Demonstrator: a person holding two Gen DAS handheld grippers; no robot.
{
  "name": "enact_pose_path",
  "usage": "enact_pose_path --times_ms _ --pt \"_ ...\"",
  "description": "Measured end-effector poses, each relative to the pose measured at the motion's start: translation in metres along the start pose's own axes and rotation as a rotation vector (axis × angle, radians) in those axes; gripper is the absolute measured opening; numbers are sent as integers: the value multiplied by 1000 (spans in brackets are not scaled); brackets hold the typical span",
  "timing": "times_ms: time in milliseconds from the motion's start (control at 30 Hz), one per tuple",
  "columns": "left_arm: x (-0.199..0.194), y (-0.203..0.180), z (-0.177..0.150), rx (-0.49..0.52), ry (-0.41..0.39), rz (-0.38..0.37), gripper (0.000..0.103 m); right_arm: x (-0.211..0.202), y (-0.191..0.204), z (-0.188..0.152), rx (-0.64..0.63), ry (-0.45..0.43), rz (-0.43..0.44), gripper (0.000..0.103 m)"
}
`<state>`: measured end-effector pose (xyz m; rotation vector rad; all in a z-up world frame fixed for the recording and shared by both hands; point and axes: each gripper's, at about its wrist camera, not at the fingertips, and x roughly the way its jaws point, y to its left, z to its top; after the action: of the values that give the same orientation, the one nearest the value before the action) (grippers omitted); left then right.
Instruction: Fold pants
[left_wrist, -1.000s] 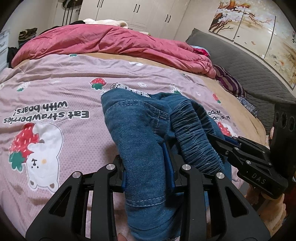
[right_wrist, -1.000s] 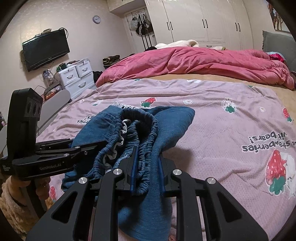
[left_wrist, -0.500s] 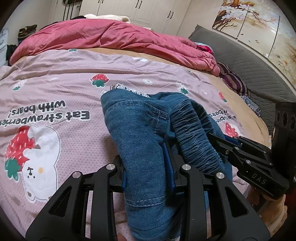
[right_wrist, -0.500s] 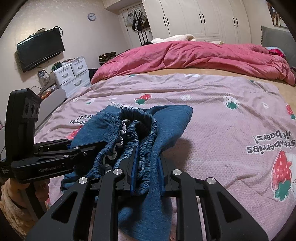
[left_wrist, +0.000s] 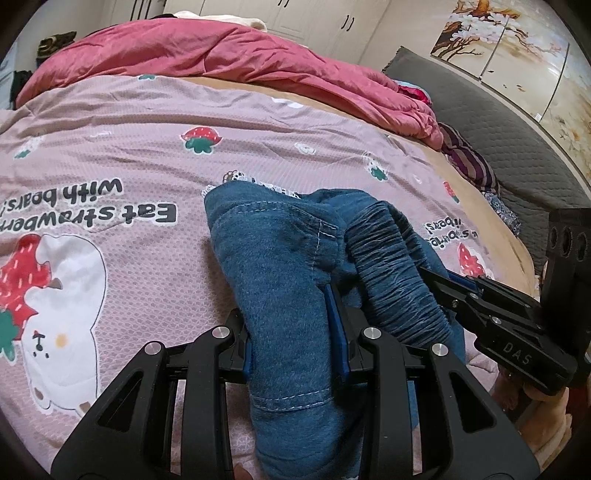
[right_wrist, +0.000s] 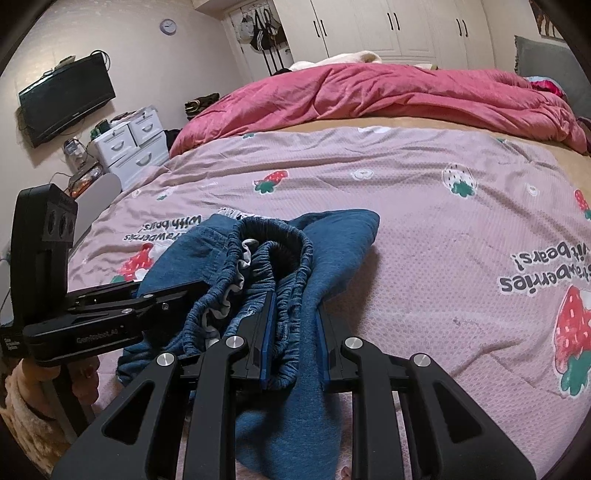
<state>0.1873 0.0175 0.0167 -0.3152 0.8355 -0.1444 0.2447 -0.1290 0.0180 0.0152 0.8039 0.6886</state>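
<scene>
Both grippers clamp the pants (left_wrist: 280, 266): left gripper (left_wrist: 291, 325) pinches denim, right gripper (right_wrist: 293, 332) the waistband, keeping it spread above the bed's (right_wrist: 424, 221) near edge.

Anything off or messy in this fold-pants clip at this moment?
Only the pants look untidy: both tongs, left and right, pinch them at the bunched elastic waistband, fabric heaped rather than flat on the strawberry blanket.

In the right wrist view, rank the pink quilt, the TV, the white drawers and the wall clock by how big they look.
1. pink quilt
2. TV
3. white drawers, smaller, though distances differ
4. wall clock
</scene>
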Motion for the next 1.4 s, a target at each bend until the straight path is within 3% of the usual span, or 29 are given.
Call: enact_pose_path --times_ms 333,500,733,933,1400 --pt "12 6 -3 -12 20 7 26 18 -21 -9 64 61 -11 19" --pt "16 10 -6 -18 28 14 29 24 -27 -14 86 88 -24 23" --pt "18 10 -7 -18 33 19 31 28 -34 -20 102 101 -78 43" --pt "20 12 -8 -20 38 25 34 30 -39 -20 116 104 -88 52" --pt "15 11 -8 -20 33 33 40 26 -41 -20 124 96 -81 56"
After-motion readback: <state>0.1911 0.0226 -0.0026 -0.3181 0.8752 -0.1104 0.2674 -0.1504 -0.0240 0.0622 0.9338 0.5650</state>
